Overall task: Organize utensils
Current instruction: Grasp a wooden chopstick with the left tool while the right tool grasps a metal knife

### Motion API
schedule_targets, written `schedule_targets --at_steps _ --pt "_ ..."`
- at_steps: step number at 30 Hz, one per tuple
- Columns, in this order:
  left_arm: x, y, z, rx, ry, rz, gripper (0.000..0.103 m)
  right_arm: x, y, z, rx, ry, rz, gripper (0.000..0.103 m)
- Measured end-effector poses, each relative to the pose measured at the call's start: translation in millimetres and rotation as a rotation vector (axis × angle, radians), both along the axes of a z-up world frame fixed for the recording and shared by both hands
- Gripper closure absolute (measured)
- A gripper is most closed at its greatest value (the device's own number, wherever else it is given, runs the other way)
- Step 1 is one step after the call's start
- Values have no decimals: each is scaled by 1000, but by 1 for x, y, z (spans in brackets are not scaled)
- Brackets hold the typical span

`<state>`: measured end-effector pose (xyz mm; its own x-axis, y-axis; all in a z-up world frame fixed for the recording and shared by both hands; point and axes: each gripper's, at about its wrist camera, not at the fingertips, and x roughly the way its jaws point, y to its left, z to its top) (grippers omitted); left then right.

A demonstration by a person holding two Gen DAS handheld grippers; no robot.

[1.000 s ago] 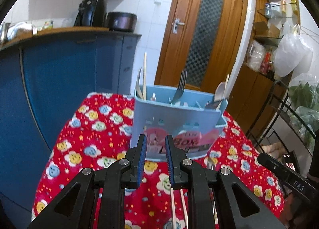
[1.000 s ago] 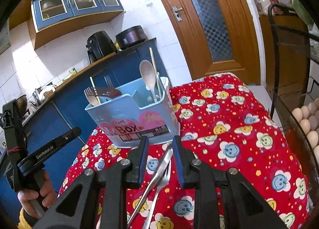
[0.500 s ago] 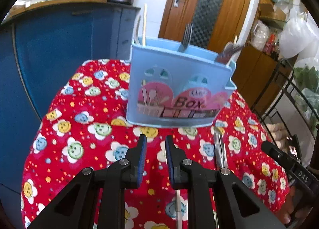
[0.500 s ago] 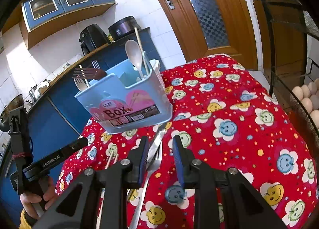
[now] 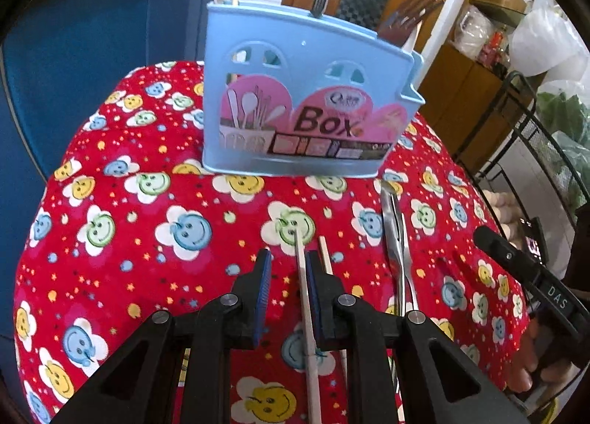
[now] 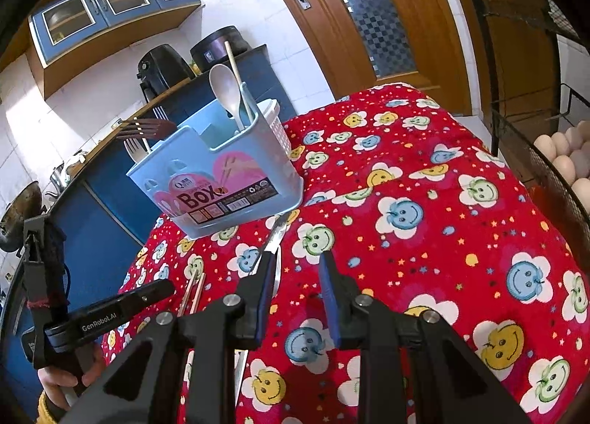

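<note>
A light blue utensil box [image 5: 306, 103] stands on the red flowered cloth [image 5: 147, 239], holding forks, a spoon and a chopstick; it also shows in the right wrist view [image 6: 217, 184]. My left gripper [image 5: 287, 265] is open just above the cloth, with one pale chopstick [image 5: 306, 298] lying between its fingers near the right one. A second chopstick [image 5: 326, 258] lies just right of it. A metal knife and fork [image 5: 396, 239] lie further right. My right gripper [image 6: 298, 269] is open and empty, with the knife [image 6: 276, 235] beside its left finger.
A blue counter [image 5: 92, 36] stands left of the table. A wire rack with eggs [image 6: 564, 158] stands at the right. A wooden door [image 6: 368, 10] is behind. The chopsticks also show in the right wrist view [image 6: 193, 291].
Both grippers have tilted down toward the cloth and drawn back from the box. The left gripper now straddles a chopstick. The right gripper has shifted right of the knife and fork and opened wider.
</note>
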<state>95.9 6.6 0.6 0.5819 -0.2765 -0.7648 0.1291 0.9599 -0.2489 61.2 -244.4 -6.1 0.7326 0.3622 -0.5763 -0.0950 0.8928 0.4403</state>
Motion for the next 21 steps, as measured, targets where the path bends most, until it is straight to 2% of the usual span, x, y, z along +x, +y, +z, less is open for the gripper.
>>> schedule_targets --at_steps 11,16,21 --pt "2 -13 -12 38 53 -42 84 0 -5 -5 16 14 -5 76" --pt "9 -19 -17 84 56 -62 84 1 -7 -7 20 20 -4 76" --pt "22 -20 -20 85 77 -85 84 4 -6 -9 27 34 7 76"
